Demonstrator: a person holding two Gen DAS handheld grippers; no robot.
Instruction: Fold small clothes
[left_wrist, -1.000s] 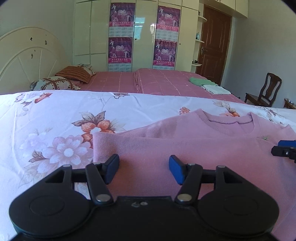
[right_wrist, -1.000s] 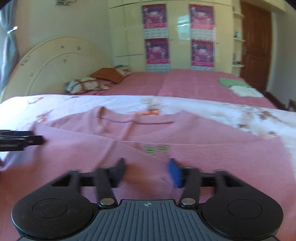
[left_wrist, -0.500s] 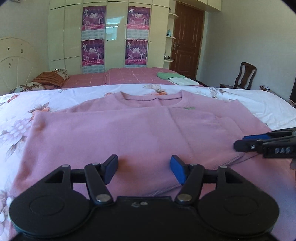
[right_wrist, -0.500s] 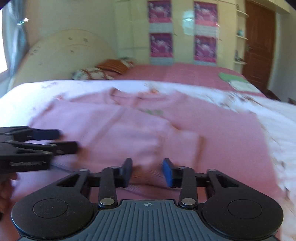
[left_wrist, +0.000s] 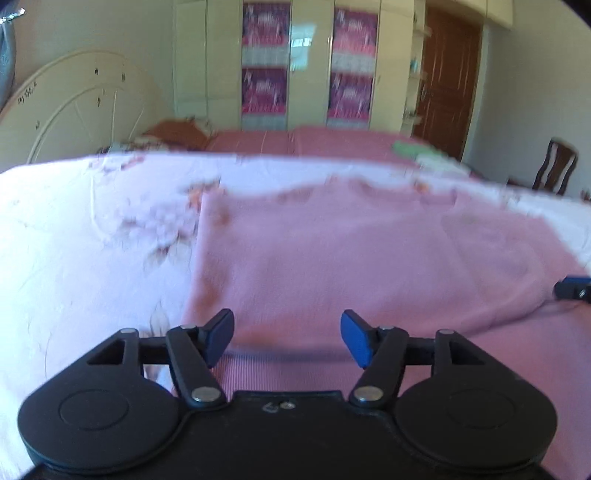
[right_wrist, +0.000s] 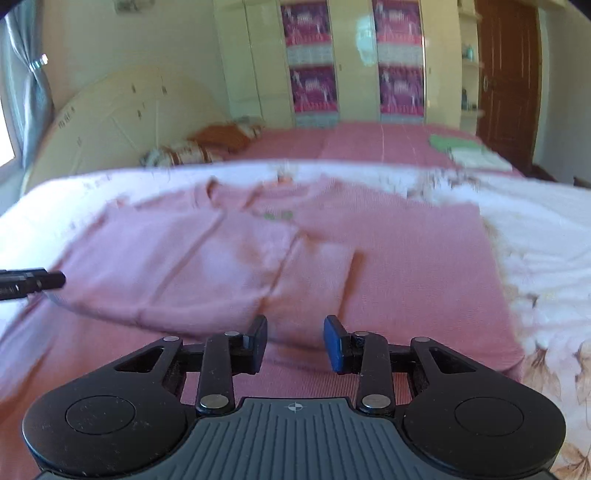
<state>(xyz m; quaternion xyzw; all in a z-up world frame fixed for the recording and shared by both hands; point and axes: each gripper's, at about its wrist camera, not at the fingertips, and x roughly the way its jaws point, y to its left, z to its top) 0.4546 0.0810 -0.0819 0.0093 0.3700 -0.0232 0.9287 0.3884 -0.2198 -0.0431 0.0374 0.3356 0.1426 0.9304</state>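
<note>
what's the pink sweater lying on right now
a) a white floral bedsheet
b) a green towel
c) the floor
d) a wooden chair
a: the pink sweater is spread flat on the white floral bedsheet, which shows around its sides in both wrist views.

I see one pink top lying flat on the flowery white bed sheet. Its neck hole points away from me. One side is folded over the middle, and a sleeve lies across it, I think, but the picture is blurry. A small green mark sits just below the neck.
</note>
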